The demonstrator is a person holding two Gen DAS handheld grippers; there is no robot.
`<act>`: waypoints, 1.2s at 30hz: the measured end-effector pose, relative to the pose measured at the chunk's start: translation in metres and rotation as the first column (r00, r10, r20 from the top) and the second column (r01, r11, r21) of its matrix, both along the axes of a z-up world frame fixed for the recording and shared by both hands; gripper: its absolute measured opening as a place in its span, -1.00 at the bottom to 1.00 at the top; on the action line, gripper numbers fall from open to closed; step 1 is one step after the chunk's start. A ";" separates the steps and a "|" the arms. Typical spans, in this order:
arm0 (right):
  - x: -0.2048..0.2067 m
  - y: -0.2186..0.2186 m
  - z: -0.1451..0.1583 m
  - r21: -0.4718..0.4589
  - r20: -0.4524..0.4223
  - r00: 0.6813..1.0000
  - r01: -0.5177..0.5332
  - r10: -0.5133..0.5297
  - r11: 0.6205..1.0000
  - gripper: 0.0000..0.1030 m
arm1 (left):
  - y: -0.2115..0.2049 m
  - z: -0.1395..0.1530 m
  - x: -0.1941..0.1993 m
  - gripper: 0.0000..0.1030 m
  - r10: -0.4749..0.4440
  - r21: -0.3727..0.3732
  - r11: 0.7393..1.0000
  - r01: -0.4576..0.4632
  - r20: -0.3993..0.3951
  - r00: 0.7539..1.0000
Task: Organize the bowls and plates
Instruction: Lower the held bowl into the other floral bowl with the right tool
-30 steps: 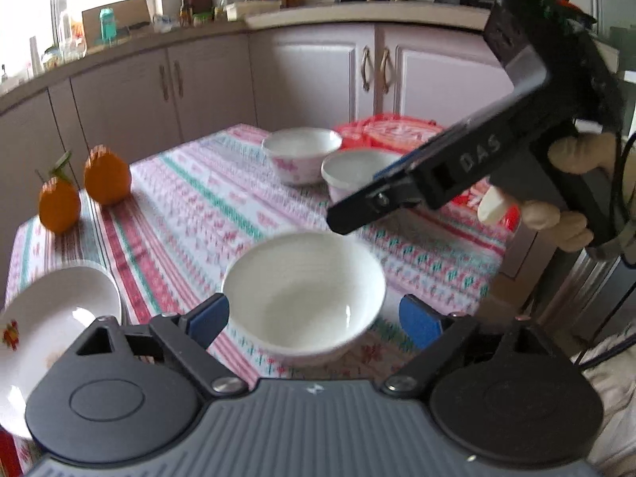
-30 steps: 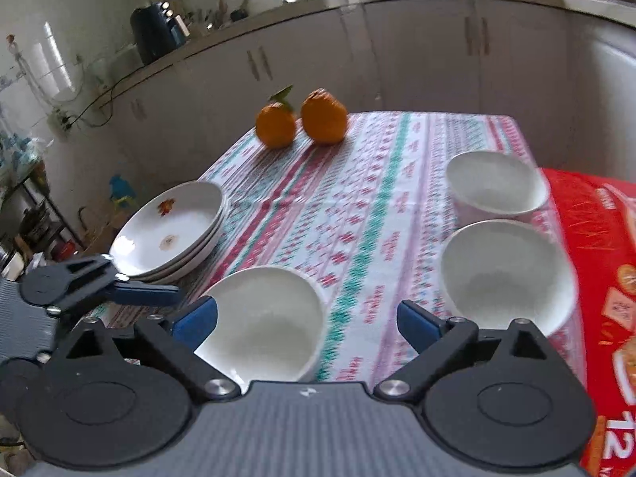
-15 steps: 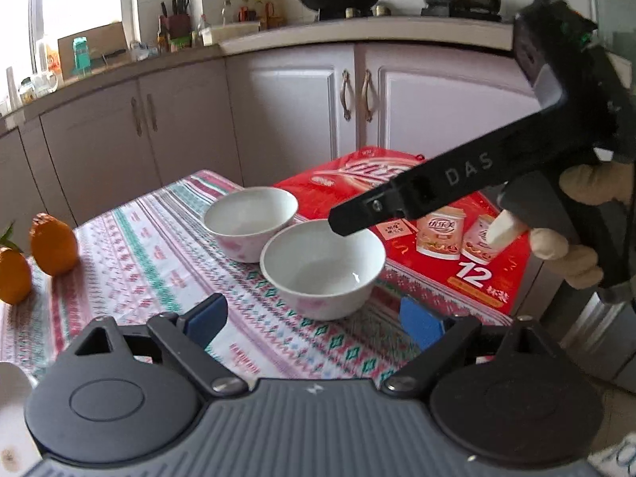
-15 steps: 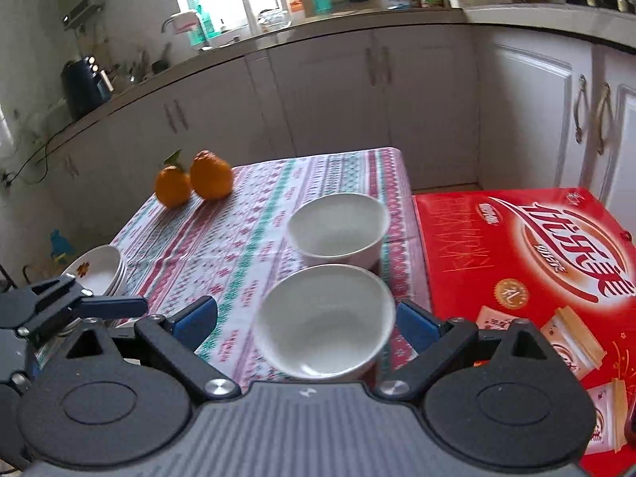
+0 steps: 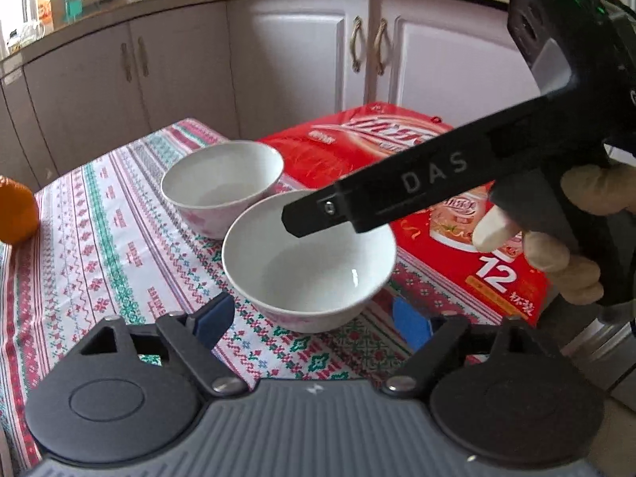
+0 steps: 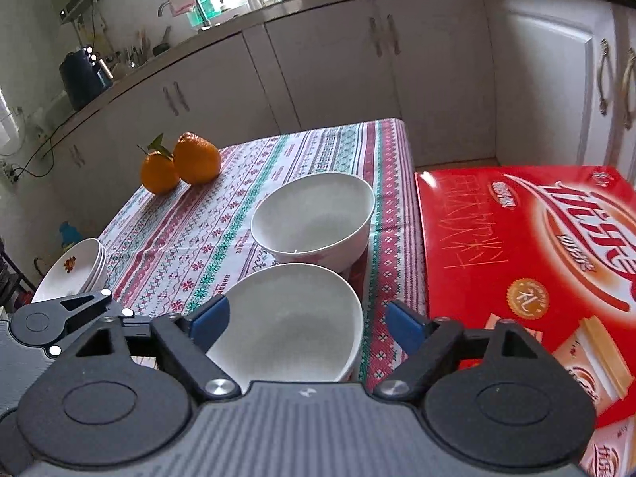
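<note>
Two white bowls stand side by side on the patterned tablecloth. The near bowl [image 5: 308, 262] sits between the open fingers of my left gripper [image 5: 312, 320], not touched by them. The far bowl [image 5: 220, 185] is just behind it. In the right wrist view the near bowl [image 6: 290, 324] lies between the open fingers of my right gripper [image 6: 306, 324], with the far bowl [image 6: 314, 218] beyond. A stack of white plates [image 6: 73, 272] sits at the table's left edge. The right gripper's black body [image 5: 437, 175] crosses above the near bowl in the left wrist view.
A red printed box [image 6: 528, 246] lies right of the bowls, against the table edge. Two oranges [image 6: 181, 163] sit at the far left of the table. Kitchen cabinets [image 6: 338, 67] stand behind the table.
Both grippers swung from the bowl near the plates toward the two bowls by the red box and came closer. Both stay open.
</note>
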State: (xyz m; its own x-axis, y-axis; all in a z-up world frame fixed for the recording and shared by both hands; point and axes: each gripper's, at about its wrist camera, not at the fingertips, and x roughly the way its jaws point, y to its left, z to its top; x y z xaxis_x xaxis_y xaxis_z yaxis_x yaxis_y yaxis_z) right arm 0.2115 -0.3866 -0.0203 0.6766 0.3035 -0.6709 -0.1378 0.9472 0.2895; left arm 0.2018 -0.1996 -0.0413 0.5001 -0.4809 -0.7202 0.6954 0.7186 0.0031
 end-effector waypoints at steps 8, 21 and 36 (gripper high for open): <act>0.013 -0.005 -0.010 0.021 -0.019 1.000 -0.022 0.023 1.000 0.55 | -0.006 -0.006 0.010 0.51 0.022 0.015 1.000 -0.021 -0.027 0.999; 0.018 -0.008 -0.015 0.065 -0.034 0.998 -0.055 0.057 0.996 0.39 | -0.008 -0.005 0.010 0.51 0.018 0.012 1.000 -0.018 -0.021 1.000; 0.014 -0.001 -0.009 0.068 -0.035 0.997 -0.062 0.065 0.996 0.39 | -0.003 0.000 0.007 0.51 0.010 0.002 1.000 -0.010 -0.023 1.000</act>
State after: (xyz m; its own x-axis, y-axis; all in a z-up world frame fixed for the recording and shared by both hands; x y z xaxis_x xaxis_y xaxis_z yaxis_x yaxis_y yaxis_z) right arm 0.2255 -0.3876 -0.0290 0.6294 0.3899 -0.6722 -0.1849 0.9153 0.3577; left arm 0.2086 -0.2025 -0.0417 0.4880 -0.4748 -0.7324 0.6884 0.7252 -0.0115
